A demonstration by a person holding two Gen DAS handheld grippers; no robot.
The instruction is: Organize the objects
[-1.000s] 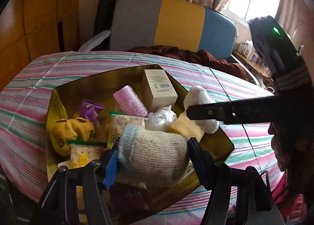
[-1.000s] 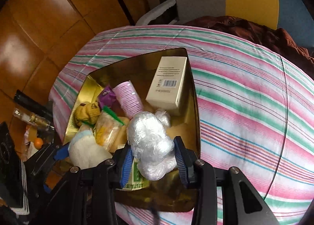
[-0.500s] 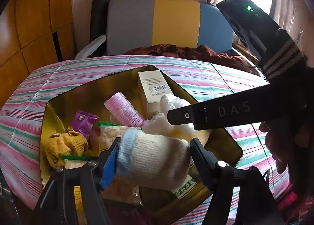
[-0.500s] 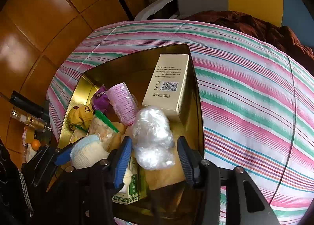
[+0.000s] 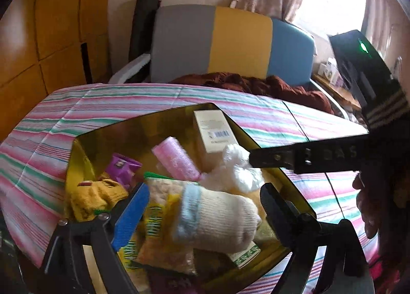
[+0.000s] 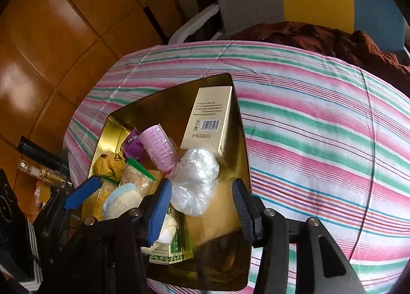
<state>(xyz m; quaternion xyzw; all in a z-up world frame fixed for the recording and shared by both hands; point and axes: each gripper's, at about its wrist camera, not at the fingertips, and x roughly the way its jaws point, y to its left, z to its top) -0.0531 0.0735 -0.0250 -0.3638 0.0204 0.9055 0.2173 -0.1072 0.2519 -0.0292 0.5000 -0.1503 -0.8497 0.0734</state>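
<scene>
Both claws hang over a gold tray [image 6: 241, 124] that sits on a bed with a striped cover [image 6: 320, 119], and each has just let something go into it. The left claw [image 5: 202, 206] is opening: its blue pad stands clear to one side of the rolled cream sock [image 5: 217, 219] and its dark finger clear to the other, so the sock lies loose between the jaws, resting on a yellow snack packet [image 5: 159, 217] beneath them. The right claw [image 6: 202, 206] is released as well, its ribbed pads apart with the crumpled clear plastic bag [image 6: 194, 178] lying just ahead of them, touching neither pad so far as the view shows. The bag appears set into the gap left between the cream box [image 6: 210, 119], further ahead of that claw along the tray wall, and the pink roller [image 6: 160, 146], ahead and to the left. A purple sachet [image 5: 123, 168] and a yellow sock [image 5: 97, 196] sit beyond the left claw's blue pad. Everything is heaped rather than lined up, which suggests the aim is simply to gather loose things into one container; the sock may roll off its packet.
</scene>
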